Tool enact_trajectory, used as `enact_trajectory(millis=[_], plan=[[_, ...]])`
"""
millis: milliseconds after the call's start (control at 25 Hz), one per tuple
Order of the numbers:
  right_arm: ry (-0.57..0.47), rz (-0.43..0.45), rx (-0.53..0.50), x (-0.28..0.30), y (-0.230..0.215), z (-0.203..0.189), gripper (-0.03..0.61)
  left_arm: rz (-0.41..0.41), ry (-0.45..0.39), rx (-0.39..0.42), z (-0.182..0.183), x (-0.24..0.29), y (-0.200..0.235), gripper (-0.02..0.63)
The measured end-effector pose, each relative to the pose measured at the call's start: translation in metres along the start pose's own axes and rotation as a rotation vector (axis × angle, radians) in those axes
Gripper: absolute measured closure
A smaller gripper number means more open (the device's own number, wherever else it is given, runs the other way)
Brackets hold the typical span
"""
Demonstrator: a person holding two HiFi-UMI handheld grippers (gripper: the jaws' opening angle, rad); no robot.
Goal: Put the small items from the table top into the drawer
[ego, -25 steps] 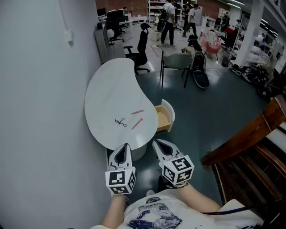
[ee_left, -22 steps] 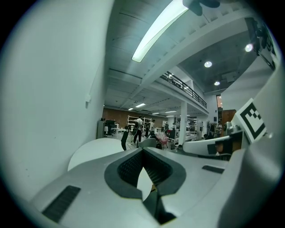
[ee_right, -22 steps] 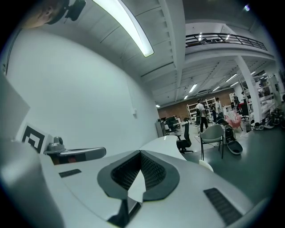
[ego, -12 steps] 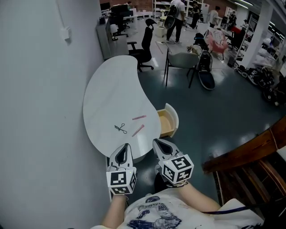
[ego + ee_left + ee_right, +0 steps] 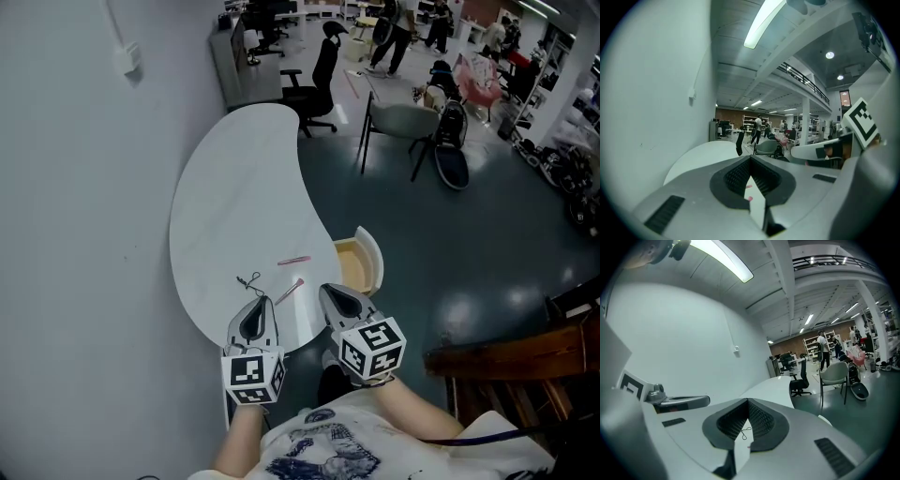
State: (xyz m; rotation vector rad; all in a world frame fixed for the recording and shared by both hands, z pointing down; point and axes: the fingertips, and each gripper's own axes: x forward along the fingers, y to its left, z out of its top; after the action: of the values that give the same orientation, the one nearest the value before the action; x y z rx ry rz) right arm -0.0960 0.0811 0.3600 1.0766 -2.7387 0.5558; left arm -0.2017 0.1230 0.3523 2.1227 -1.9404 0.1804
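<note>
White and kidney-shaped, the table (image 5: 239,178) is set against the wall on the left. All the small items that can be made out lie on its near end, none touching another. A black wire tool (image 5: 249,280) lies to the left, one pink stick (image 5: 293,261) lies farther off, and a second pink stick (image 5: 289,290) lies nearer. The drawer (image 5: 373,255) stands pulled out at the table's right edge, just right of the sticks, and its wooden inside is bare as far as can be seen. Nothing is therefore judged to have been put away: the task is at its start, with three items left to be carried over. The left gripper (image 5: 257,307) is held over the table's near edge, just on the near side of the tool and the second stick. The right gripper (image 5: 334,298) is held beside it to the right, near the drawer. Both claws are clenched on nothing; only the tabletop and the items are seen through the slits between their jaws. A claw must first be opened and brought down on the nearest item.
</note>
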Motion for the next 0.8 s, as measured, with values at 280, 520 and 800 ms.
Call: enact_trajectory(millis=[280, 520, 800], plan=[[0.037, 0.054, -0.013, 0.042, -0.036, 0.012, 0.558, 0.053, 0.034, -0.031, -0.002, 0.050, 0.010, 0.594], [0.061, 0.096, -0.017, 0.068, -0.069, 0.021, 0.557, 0.102, 0.041, -0.029, 0.003, 0.087, 0.010, 0.594], [0.105, 0.149, -0.014, 0.096, -0.096, 0.013, 0.558, 0.154, 0.060, -0.033, -0.002, 0.112, 0.015, 0.594]])
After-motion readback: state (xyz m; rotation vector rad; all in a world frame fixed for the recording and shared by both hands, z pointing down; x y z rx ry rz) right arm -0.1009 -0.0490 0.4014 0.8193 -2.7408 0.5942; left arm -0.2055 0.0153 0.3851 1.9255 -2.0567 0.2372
